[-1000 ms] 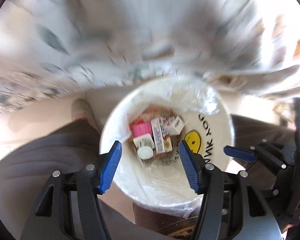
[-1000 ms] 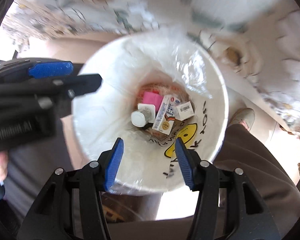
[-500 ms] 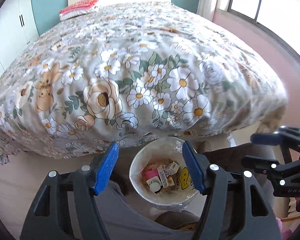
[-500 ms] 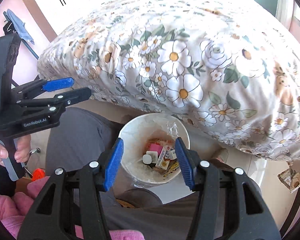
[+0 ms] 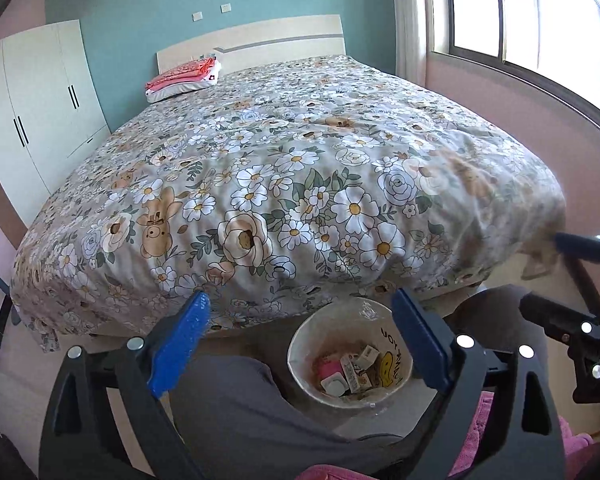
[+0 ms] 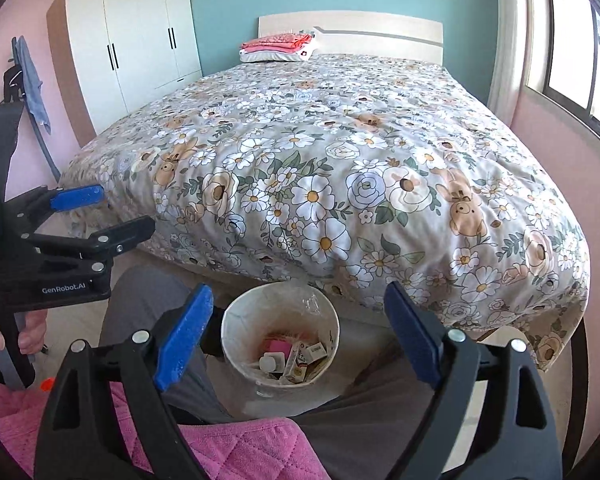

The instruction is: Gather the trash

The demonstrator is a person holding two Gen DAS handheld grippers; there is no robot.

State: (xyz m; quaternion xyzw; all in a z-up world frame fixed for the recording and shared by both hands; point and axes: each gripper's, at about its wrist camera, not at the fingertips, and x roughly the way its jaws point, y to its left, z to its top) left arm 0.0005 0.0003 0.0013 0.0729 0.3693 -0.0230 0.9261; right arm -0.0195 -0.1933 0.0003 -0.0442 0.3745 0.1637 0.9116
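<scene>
Now our left gripper (image 5: 300, 344) and right gripper (image 6: 296, 340) gape wide, holding nothing. We'd pinch the light white plastic-lined trash bin (image 6: 236, 344) softly by its thin rim.

A wide bed (image 6: 340, 168) with a pale wooden headboard is spread with a grey quilt printed with white flowers and tan bears. At the head end, toward its left corner, a white pillow (image 6: 278, 56) lies with folded coral-pink cloth (image 6: 276, 43) stacked on it. On the light floor (image 5: 24, 364), just beside the foot edge, stands a round white bag-lined trash bin (image 6: 236, 332) holding small cartons and boxes.
</scene>
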